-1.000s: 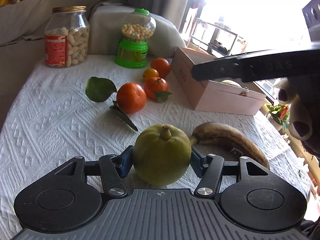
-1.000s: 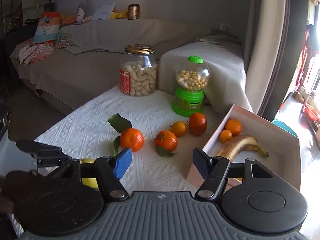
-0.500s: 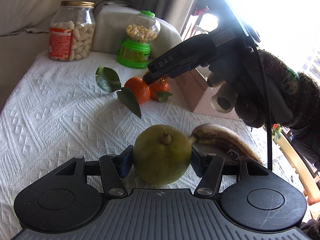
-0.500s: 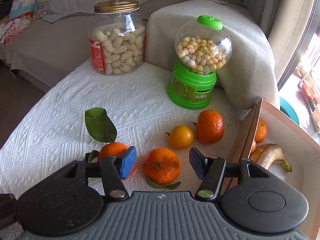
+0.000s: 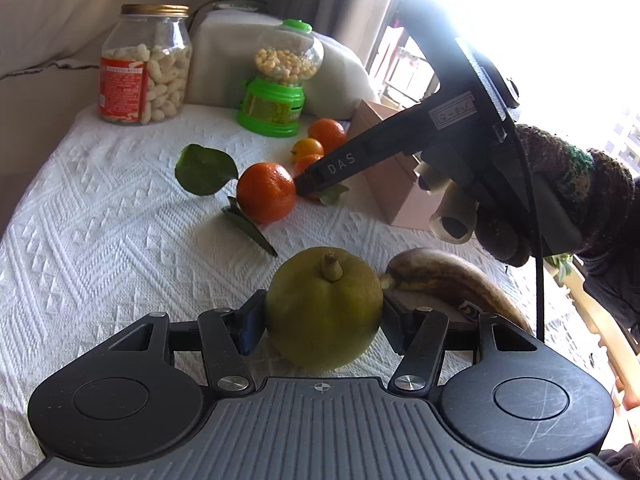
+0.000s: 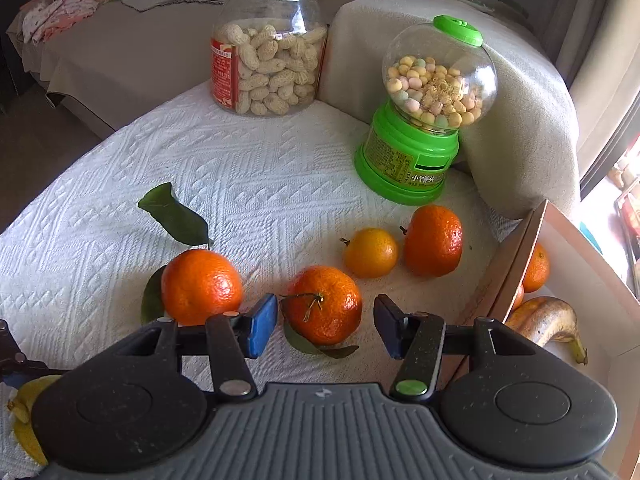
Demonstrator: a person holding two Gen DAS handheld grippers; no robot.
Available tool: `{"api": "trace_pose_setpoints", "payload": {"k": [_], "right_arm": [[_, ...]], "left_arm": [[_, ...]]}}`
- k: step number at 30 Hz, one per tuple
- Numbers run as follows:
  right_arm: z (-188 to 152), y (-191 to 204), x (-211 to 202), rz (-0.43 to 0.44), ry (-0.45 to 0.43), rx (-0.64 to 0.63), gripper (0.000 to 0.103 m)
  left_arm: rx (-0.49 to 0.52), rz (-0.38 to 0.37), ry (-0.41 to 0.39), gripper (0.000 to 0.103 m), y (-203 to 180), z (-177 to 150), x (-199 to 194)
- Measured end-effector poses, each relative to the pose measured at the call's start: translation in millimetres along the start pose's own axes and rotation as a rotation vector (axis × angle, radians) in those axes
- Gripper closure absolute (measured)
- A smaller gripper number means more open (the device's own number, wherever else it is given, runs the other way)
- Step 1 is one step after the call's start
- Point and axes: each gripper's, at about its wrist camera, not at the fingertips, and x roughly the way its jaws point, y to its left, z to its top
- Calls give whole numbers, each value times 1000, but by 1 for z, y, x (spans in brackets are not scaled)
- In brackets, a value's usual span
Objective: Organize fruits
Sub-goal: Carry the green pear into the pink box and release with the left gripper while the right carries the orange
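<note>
From the left wrist, the left gripper (image 5: 323, 322) is closed on a green pear-like fruit (image 5: 323, 312) held low over the white tablecloth (image 5: 100, 240), with a browned banana (image 5: 452, 280) lying just beside its right finger; I judge that a careless swing toward the pink box (image 5: 390, 184) could knock that banana or meet the right gripper (image 5: 304, 182), which reaches across in front. From the right wrist, the right gripper's fingers stand wide either side of a leafy mandarin (image 6: 322, 304) on the cloth, with a second mandarin (image 6: 202, 286) just beside the blue left pad (image 6: 262, 326) and the box wall (image 6: 508, 272) near the right finger. Closing off-centre could squirt the round fruit out, nudge its neighbour rolling, or catch the box edge.
</note>
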Motion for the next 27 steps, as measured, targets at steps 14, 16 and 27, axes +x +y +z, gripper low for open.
{"api": "trace_pose_setpoints", "payload": {"k": [14,16,27], "right_arm": [[-100,-56,-176,-116,-322,228,59],[-129,-74,-202,-211,-349,268,59],[-207,-130,-212,-292,-396,446,59]], "left_arm": [[46,-31,-20,39,-21,24,-9],[94,-52,-60,39,-38,50,-15],[179,-118,-19,39,-147,221,96]]}}
